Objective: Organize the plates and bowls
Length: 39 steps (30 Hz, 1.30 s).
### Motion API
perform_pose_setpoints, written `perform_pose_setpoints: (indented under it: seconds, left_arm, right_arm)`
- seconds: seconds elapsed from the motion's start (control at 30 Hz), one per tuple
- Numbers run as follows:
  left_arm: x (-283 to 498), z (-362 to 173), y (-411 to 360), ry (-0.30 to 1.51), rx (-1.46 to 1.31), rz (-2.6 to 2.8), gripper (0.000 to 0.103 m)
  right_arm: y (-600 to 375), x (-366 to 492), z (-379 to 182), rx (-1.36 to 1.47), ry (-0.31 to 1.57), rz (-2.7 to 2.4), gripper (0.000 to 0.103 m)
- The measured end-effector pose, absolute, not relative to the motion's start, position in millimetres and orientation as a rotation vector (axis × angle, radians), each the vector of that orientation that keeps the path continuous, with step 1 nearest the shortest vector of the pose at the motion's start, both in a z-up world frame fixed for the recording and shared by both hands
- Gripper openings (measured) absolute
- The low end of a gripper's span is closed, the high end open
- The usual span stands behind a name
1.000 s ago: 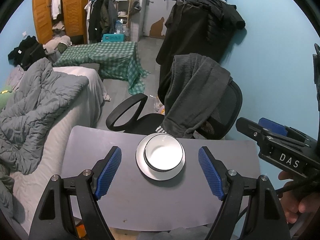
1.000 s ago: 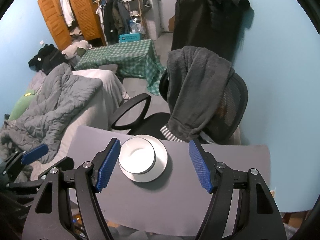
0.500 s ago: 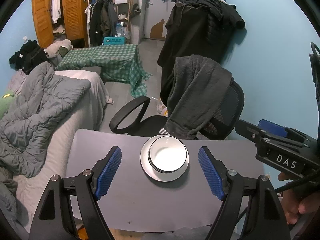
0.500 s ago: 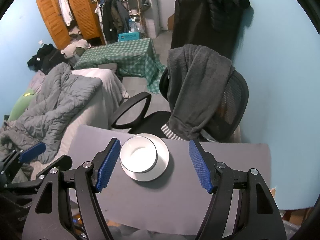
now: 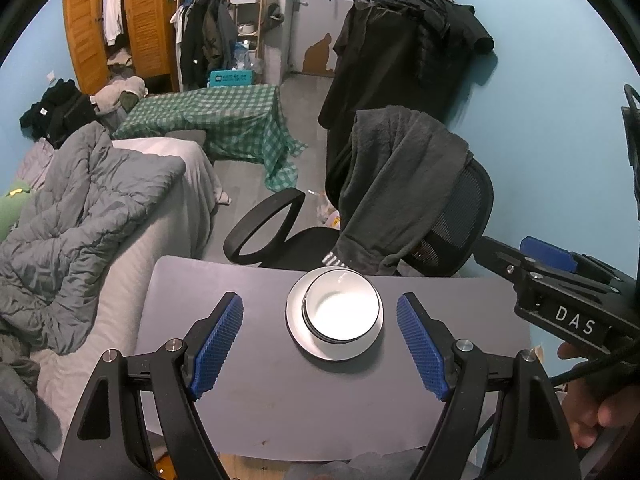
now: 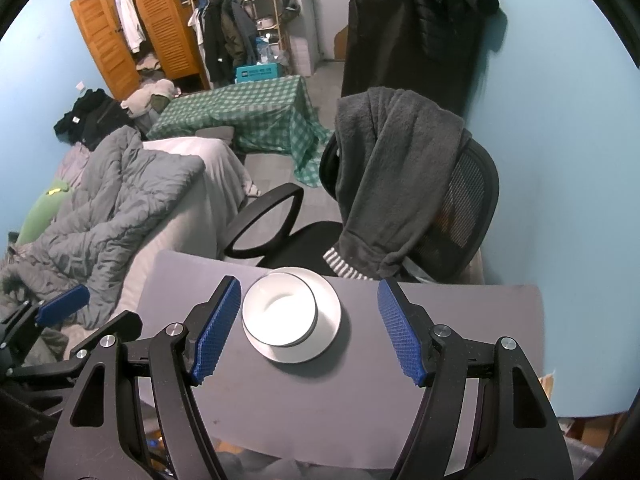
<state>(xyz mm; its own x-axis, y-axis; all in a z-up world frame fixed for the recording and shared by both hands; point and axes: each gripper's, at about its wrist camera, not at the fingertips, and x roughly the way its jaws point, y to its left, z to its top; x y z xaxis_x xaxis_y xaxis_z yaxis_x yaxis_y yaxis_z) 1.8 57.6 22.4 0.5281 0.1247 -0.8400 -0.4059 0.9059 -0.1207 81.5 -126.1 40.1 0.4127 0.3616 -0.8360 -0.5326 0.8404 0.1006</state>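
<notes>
A white bowl (image 5: 341, 312) with a dark rim sits stacked on a white plate (image 5: 298, 332) on the grey table (image 5: 248, 392). My left gripper (image 5: 320, 344) is open and empty, held above the near part of the table with the stack straight ahead between its blue pads. My right gripper (image 6: 310, 328) is open and empty, also back from the stack; the bowl (image 6: 279, 310) and plate (image 6: 326, 340) lie ahead, toward its left pad. The right gripper's body shows at the right edge of the left wrist view (image 5: 560, 304).
A black office chair (image 5: 400, 216) draped with a dark grey garment stands just behind the table's far edge. A bed with a grey duvet (image 5: 80, 208) runs along the table's left side. A blue wall (image 6: 560, 160) is on the right.
Both grippers have drawn back and risen slightly, staying open. The bowl and plate have not moved on the table.
</notes>
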Motion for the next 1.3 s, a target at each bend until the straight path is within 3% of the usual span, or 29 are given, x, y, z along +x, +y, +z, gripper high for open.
perform_pose_setpoints:
  seconds: [1.3]
  left_arm:
    - [10.5,21.9,57.3,0.976,-0.330,0.320,0.081]
  right_arm:
    - [-122.7,82.5,41.1,-0.186,0.998,0.565,0.070]
